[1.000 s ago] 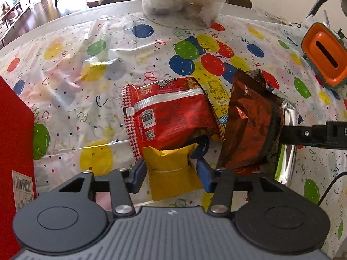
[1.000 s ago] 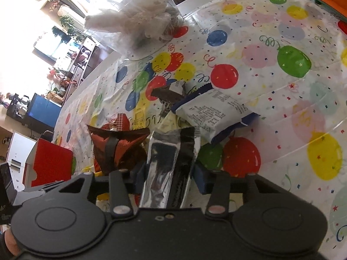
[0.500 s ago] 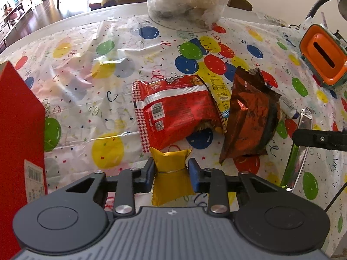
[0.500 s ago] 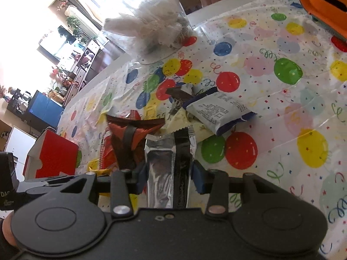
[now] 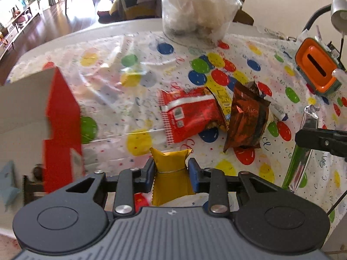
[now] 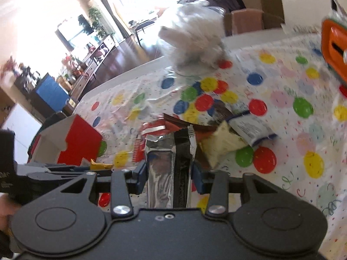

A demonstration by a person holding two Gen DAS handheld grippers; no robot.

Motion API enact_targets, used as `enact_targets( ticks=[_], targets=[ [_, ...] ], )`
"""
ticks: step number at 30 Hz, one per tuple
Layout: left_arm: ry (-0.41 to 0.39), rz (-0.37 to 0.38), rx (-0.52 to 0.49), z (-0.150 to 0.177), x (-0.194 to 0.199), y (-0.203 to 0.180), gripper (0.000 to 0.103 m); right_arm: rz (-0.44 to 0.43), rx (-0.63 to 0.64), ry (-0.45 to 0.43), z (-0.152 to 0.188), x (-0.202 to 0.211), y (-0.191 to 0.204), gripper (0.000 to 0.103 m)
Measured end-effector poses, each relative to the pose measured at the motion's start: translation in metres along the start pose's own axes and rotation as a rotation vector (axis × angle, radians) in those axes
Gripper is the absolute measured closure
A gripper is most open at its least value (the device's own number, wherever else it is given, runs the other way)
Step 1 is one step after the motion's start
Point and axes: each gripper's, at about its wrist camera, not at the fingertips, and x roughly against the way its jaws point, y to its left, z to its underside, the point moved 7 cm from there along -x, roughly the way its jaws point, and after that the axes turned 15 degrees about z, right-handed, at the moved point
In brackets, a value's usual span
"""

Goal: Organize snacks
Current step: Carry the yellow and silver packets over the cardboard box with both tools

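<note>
The left gripper [image 5: 171, 171] is clamped on a yellow packet [image 5: 170, 172], its blue pads pressing the packet's two long sides so the wrapper pinches in at the grip. The packet's long axis runs straight ahead along the fingers, and its crimped, saw-toothed end points forward toward the far edge of the table [image 5: 134, 27]. It is mustard yellow, matte and plump above the pinch.

The right gripper [image 6: 170, 173] is clamped on a silver packet [image 6: 167, 169], a long flat foil sleeve with a dark seam strip down its right half. Its long axis also lies along the fingers, with the torn-looking crinkled end pointing forward. In the left view this same packet [image 5: 303, 147] shows a green edge and hangs above the right side of the table.

On the balloon-print tablecloth [image 5: 108, 99], near the middle, lie a red bag [image 5: 186, 114] with a checked edge and barcode, and a brown bag [image 5: 247, 121] just to its right, with a yellow wrapper [image 5: 223, 104] between and partly beneath them. A white packet [image 6: 251, 130] with a blue border lies beside them. An open red box [image 5: 60, 125] stands at the left edge. A clear bag of white stuff [image 5: 195, 15] sits at the far edge, and an orange container [image 5: 316, 65] at the far right corner
</note>
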Motion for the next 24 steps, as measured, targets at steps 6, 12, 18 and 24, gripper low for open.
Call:
enact_targets(
  ticks=[6, 12, 18, 24],
  targets=[
    [-0.028, 0.009, 0.000, -0.001, 0.037, 0.011, 0.071, -0.002, 0.075, -0.006, -0.007, 0.012, 0.037, 0.061],
    [-0.071, -0.004, 0.002, -0.006, 0.073, 0.029, 0.071, -0.029, 0.156, -0.031, -0.016, 0.023, 0.080, 0.061],
    [-0.117, -0.031, 0.016, -0.011, 0.103, 0.056, 0.071, -0.053, 0.227, -0.050, -0.027, 0.025, 0.125, 0.061],
    [-0.156, -0.071, 0.037, -0.017, 0.134, 0.091, 0.071, -0.091, 0.292, -0.068, -0.037, 0.025, 0.175, 0.061]
  ],
)
